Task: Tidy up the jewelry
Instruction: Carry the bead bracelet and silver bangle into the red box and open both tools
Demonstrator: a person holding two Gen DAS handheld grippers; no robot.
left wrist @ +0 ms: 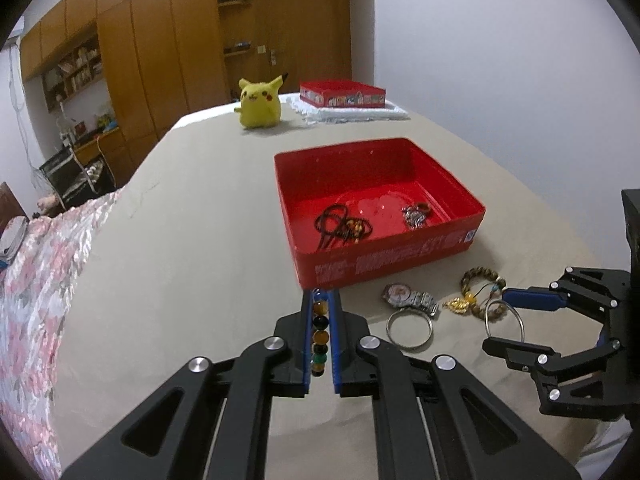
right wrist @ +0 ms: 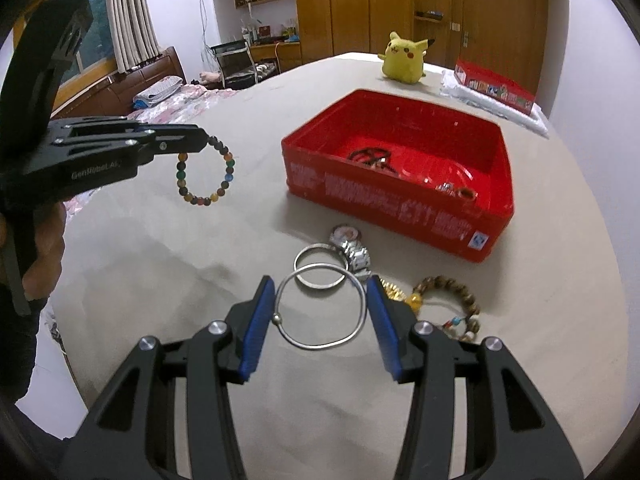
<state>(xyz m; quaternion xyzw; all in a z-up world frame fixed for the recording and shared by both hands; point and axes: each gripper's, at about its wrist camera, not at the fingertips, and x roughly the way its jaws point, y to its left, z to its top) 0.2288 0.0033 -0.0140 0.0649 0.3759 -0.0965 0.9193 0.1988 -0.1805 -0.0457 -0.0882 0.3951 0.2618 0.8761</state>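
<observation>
Left gripper (right wrist: 208, 140) clamped on a multicolored bead bracelet (right wrist: 206, 174), hanging in the air left of the red box (right wrist: 400, 200). Right gripper (right wrist: 322, 310) clamped across a thin silver bangle (right wrist: 320, 306), lifted above a second bangle (right wrist: 318, 266), watch (right wrist: 352, 246) and wooden bead bracelet (right wrist: 448, 304) on the table (right wrist: 160, 260).

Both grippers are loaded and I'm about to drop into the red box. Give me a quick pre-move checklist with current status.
1. Left gripper shut on the colourful bead bracelet: ok, it hangs free of the bed.
2. Right gripper holding the thin silver bangle across its pads: ok.
3. Red box open, with free floor space: ok.
4. Path to the box clear of the plush toy: ok, it sits beyond the box.
5. Held bangle clear of the second bangle and the watch: cannot tell, they overlap in view.
</observation>
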